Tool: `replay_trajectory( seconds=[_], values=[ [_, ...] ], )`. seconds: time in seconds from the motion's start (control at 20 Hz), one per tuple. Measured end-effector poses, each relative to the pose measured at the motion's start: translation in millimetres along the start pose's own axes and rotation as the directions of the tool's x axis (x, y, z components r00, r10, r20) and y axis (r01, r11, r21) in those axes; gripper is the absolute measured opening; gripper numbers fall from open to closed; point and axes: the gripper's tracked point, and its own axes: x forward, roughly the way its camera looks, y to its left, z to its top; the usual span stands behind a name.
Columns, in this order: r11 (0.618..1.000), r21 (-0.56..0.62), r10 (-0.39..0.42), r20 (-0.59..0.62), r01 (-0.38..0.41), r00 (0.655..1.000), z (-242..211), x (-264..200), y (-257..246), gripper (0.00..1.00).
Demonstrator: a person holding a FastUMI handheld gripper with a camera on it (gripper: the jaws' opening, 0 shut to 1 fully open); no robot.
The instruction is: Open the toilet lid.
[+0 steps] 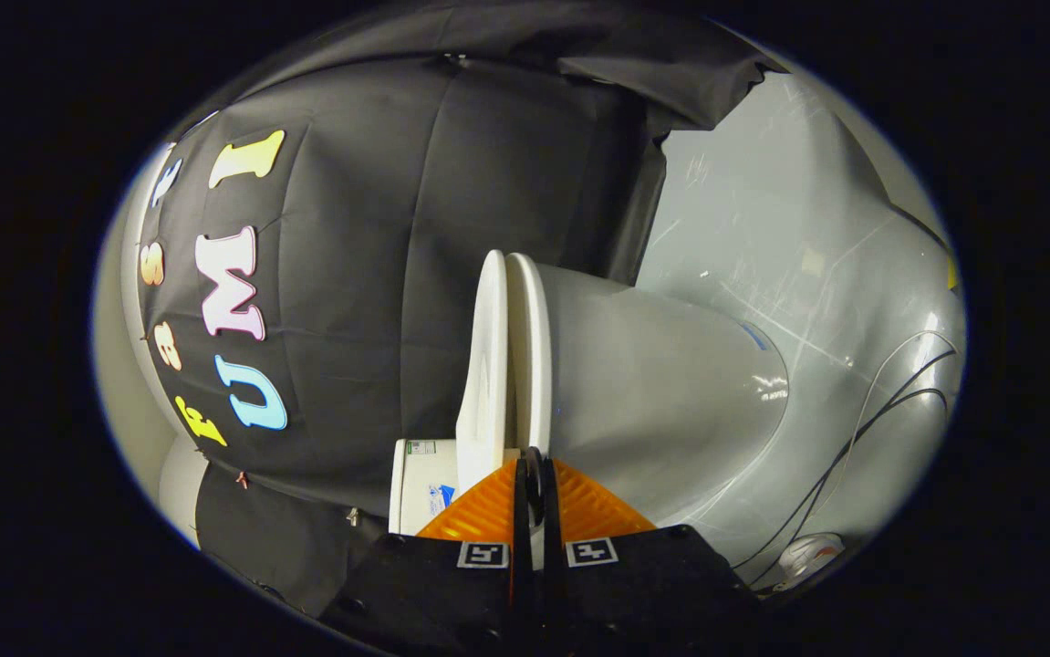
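Gripper view: whole scene is rolled sideways. Gripper (534, 465) sits at 6 o'clock, fingers pressed nearly together w/ only a thin slit between the tips; can't tell if anything is pinched in that slit. The tips reach the near edge of the toilet, right at the seam where lid meets seat. Toilet lid (485, 365) is the flat white disc running from the tips up toward 12 o'clock, seen edge-on, lying close against the seat (529, 351) w/ a narrow gap between them, so lid looks closed or barely cracked. Seat is just at 3 o'clock side of the lid. Toilet bowl (661, 392), smooth grey-white, bulges out from the seat toward 3 o'clock. Tank (420, 484), w/ small stickers on it, sits at 9 o'clock of the fingertips, just beside the lid's lower end. Black cloth wall (369, 301) covers the area from 9 to 12 o'clock behind the lid. Pale glossy floor (789, 246) w/ scuff marks spans 1 to 4 o'clock; thin cables (862, 438) trail across it toward 4 o'clock, beyond the bowl.
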Motion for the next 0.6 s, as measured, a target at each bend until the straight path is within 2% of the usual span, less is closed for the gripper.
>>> replay_trajectory(
  seconds=[0.15,0.2,0.25,0.3,0.6],
  values=[
    [1.0,0.004,0.014,-0.001,-0.014,1.0,0.2,1.2,0.3,0.08],
    [1.0,0.008,0.006,0.007,-0.006,1.0,13.2,14.7,-4.7,0.08],
    [1.0,0.023,0.013,0.008,-0.014,1.0,7.6,45.3,-6.5,0.06],
    [1.0,0.023,0.007,0.011,-0.008,1.0,9.5,19.9,-12.4,0.05],
    [0.997,-0.053,-0.058,0.022,0.059,0.998,10.1,6.1,-1.9,0.05]
  ],
)
